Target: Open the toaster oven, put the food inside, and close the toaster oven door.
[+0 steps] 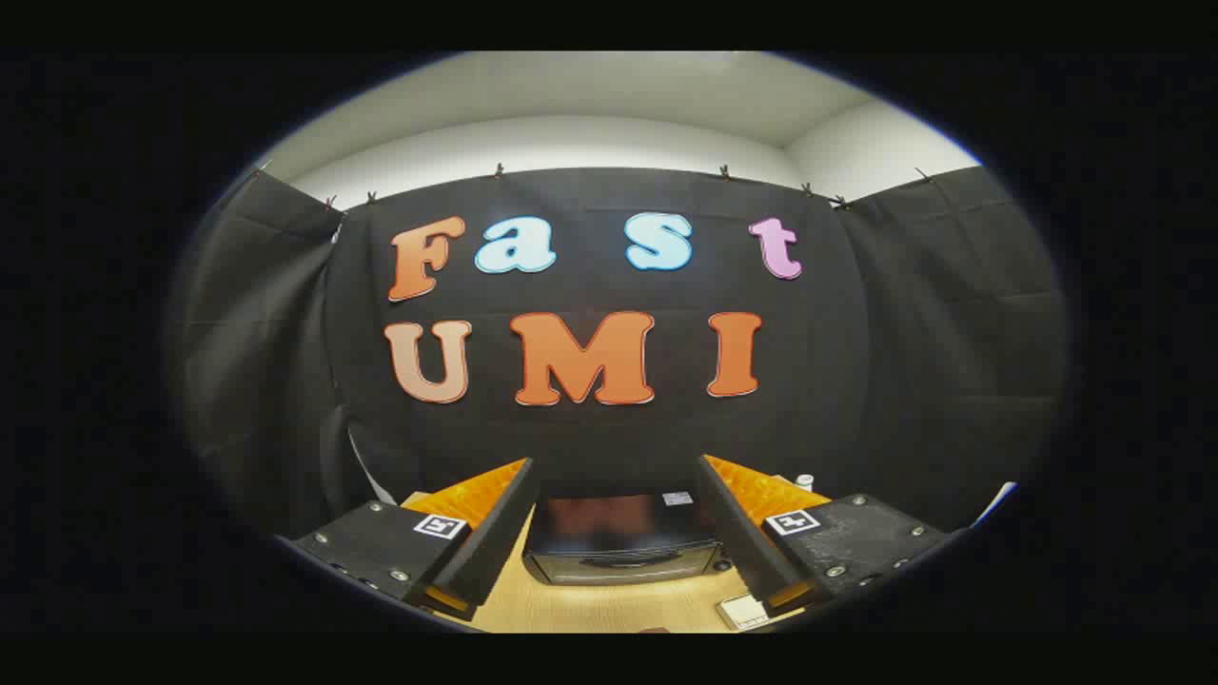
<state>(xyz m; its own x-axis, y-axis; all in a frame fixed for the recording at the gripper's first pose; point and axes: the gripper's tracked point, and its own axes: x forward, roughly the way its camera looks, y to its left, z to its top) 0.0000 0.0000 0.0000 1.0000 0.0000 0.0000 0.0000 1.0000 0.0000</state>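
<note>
Ahead, the claw (617, 533) is spread wide and holds nothing; the oven (623, 538), door closed, sits between its fingers at the tabletop's (609, 604) far edge.

Glossy dark toaster oven (620, 538) (top reflective), smooth light wood-look table (609, 604), matt cloth wall (904, 362).

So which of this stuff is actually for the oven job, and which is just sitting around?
For the job:
- toaster oven, door shut, beyond the fingers
- gripper, fingers spread apart, holding nothing

Just lying about:
- small white bottle behind the oven
- pale flat box on the wooden table

No food that I can make out.
</note>
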